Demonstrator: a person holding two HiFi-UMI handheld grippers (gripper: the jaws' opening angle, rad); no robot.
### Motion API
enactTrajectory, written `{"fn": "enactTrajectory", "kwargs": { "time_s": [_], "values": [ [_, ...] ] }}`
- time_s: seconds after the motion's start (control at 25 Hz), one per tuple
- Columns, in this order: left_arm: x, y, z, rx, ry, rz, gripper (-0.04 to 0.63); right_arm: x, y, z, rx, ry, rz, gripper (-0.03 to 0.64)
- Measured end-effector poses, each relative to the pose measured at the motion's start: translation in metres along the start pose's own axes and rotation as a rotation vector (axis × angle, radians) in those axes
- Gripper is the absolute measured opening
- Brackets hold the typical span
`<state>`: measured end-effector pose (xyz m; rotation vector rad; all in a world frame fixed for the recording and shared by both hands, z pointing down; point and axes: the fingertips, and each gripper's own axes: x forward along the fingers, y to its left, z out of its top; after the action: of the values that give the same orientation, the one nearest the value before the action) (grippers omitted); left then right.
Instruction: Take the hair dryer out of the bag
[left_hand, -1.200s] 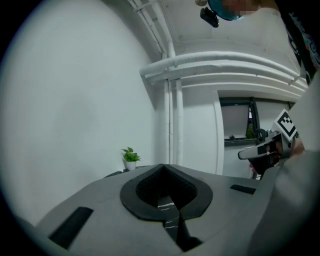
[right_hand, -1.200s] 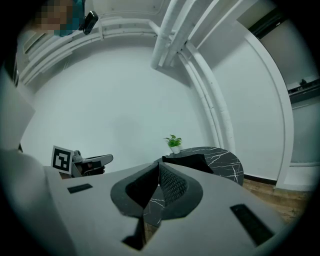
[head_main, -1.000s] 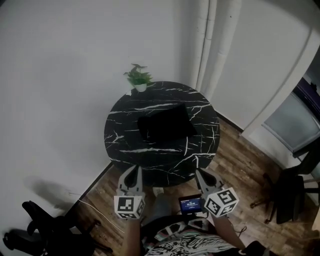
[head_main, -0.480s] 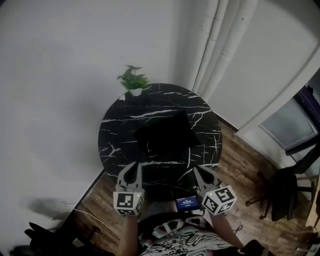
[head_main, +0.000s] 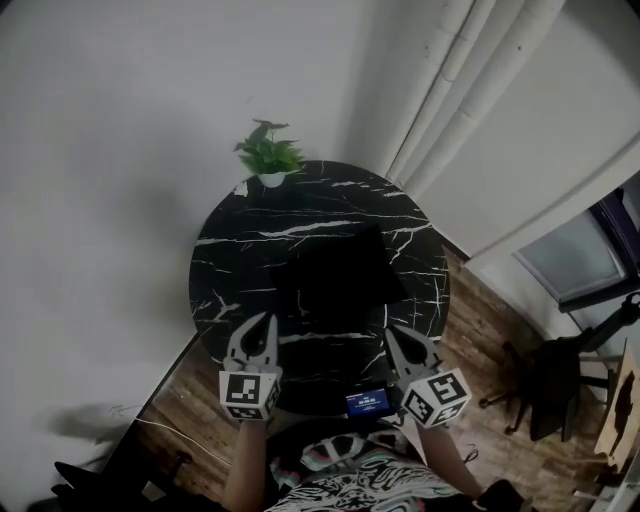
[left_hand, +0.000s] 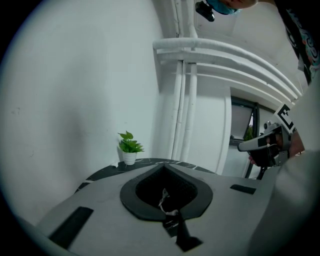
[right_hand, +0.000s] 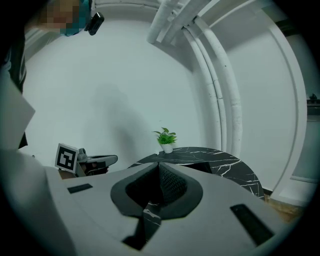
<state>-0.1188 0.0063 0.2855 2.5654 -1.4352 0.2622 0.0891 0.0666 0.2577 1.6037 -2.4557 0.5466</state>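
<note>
Head view: round black marble bench (head_main: 250, 235) sits mid-frame, white veins on top. Black bag (head_main: 340, 280) lies flat at the centre of the bench and reads as a dark slab with little detail. The hair dryer doesn't show in any view, so I can't tell from here where it is.

Left hand-held gripper (head_main: 266, 320) is at lower left of centre, with its tip over the bench's near rim. Its own view shows the jaws closed together with nothing between them. Right hand-held gripper (head_main: 392, 335) is at lower right of centre, tip also over the near rim. Its jaws are closed too and hold nothing. Both point up-frame toward the bag and stop short of it without touching. The bag sits between the two tips and further up-frame.

Potted plant (head_main: 268, 157) stands in a white pot on the bench's far rim, upper left of the bag and well apart from it.

A small lit screen (head_main: 367, 403) is at bottom centre, between the two marker cubes.

White pipes (head_main: 470, 85) run diagonally across the upper right. The wood floor (head_main: 490, 330) shows right of the bench. A dark chair (head_main: 555, 390) stands at lower right. Plain white wall (head_main: 120, 150) fills the left side.
</note>
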Motion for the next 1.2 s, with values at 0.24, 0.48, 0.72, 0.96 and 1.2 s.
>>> {"fn": "enactTrajectory", "kwargs": {
  "time_s": [0.24,0.48,0.72,0.96,1.2],
  "values": [
    [0.017,0.004,-0.015,-0.002,0.029,-0.05,0.011,0.007,-0.006,-0.008,0.017,0.016,-0.046,0.018],
    [0.037,-0.006,-0.019,0.014,0.049,-0.082,0.011,-0.001,-0.018,0.004,-0.066,-0.03,-0.124,0.018],
    [0.05,-0.011,-0.019,0.039,0.06,-0.084,0.01,-0.002,-0.032,0.004,-0.053,-0.049,-0.14,0.018],
    [0.054,-0.005,-0.02,0.045,0.054,-0.048,0.01,0.006,-0.029,0.012,-0.093,-0.059,-0.084,0.018],
    [0.055,-0.002,-0.032,0.042,0.064,-0.022,0.011,0.016,-0.029,-0.002,-0.125,-0.003,-0.036,0.018]
  ]
}}
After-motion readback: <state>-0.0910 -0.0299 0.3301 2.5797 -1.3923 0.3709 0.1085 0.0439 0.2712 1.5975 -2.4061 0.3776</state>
